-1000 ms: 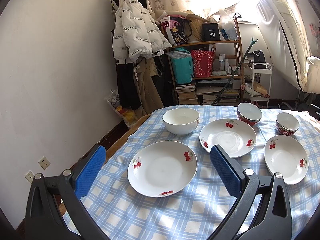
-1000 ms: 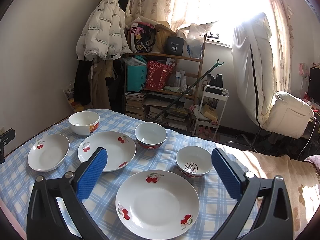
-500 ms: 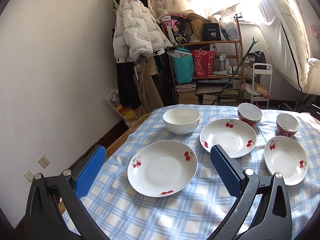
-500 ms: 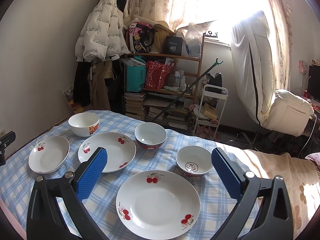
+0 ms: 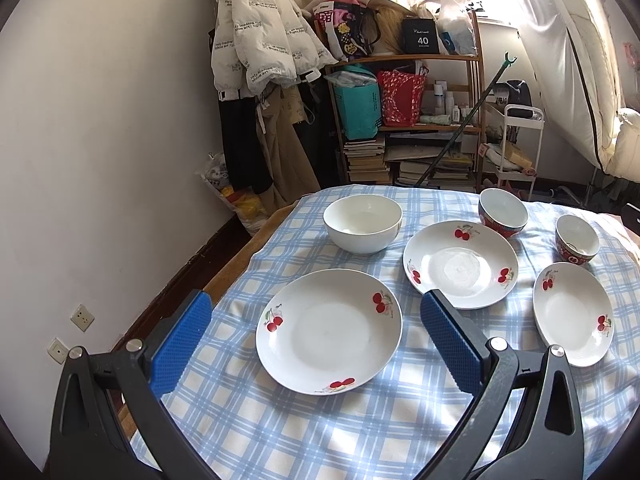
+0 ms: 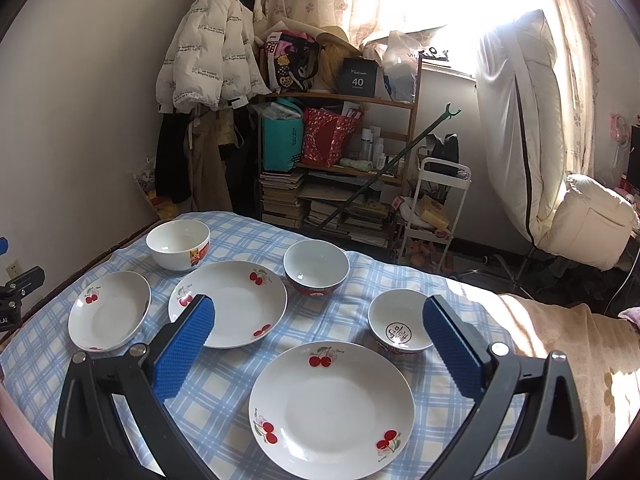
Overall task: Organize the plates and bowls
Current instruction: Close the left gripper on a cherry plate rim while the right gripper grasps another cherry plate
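Three white cherry-print plates and three bowls sit on a blue checked tablecloth (image 5: 304, 420). In the left wrist view the left plate (image 5: 329, 330) lies between my open left gripper's (image 5: 316, 340) fingers, below them, with the middle plate (image 5: 460, 264), right plate (image 5: 572, 312), white bowl (image 5: 362, 224) and two red bowls (image 5: 503, 213) (image 5: 577, 240) behind. In the right wrist view my open right gripper (image 6: 316, 344) hovers over the near plate (image 6: 331, 410); the small red bowl (image 6: 400, 326), larger red bowl (image 6: 316, 272), middle plate (image 6: 228, 303), left plate (image 6: 109, 310) and white bowl (image 6: 178, 244) lie beyond.
A cluttered wooden shelf (image 6: 340, 168) and hanging white jacket (image 5: 260, 40) stand behind the table. A white trolley (image 6: 436, 208) is at the back right. The table's left edge (image 5: 256, 248) drops toward the wall. A beige blanket (image 6: 560, 352) covers the right side.
Both grippers have shifted only slightly; the view has crept a little closer to the dishes. Nothing was grasped or moved.
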`<state>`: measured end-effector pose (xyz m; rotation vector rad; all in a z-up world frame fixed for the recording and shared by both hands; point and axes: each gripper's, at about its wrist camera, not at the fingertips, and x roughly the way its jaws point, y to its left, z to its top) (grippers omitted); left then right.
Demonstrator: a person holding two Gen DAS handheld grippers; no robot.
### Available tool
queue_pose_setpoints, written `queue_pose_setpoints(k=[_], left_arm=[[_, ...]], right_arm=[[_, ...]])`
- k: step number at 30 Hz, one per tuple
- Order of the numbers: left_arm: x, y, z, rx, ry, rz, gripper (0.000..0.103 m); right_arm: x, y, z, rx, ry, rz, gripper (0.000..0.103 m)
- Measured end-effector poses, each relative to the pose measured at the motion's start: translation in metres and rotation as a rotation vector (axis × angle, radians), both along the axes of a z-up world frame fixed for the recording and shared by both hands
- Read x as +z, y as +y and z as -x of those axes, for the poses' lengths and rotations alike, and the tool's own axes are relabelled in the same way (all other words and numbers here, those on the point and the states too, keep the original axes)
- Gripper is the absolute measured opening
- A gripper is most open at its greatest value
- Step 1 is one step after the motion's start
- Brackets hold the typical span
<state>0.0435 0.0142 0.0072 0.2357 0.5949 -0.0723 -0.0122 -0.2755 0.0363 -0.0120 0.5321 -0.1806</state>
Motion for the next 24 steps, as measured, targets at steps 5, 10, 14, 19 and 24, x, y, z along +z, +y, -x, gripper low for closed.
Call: queue_pose_setpoints(k=[5, 10, 14, 19, 24], left_arm=[[0.005, 0.007, -0.02, 0.031, 0.026, -0.011, 0.102], [0.009, 0.018, -0.049, 0.055, 0.064, -0.043, 0.102], [0.008, 0.028, -0.07, 0.07, 0.106, -0.048, 0.102], [-0.001, 0.036, -0.095, 0.083, 0.158, -0.068, 0.102], [-0.019, 0.044, -0.113, 0.094, 0.229, -0.08, 0.102]], right_arm=[[0.004, 0.008, -0.016, 0.016, -0.016, 0.017, 0.103], [0.008, 0.024, -0.042, 0.042, -0.008, 0.026, 0.103], [0.011, 0.043, -0.062, 0.079, -0.011, 0.019, 0.103], [0.008, 0.07, -0.087, 0.122, 0.0, 0.006, 0.103], [-0.004, 0.099, -0.111, 0.168, 0.039, 0.002, 0.103]])
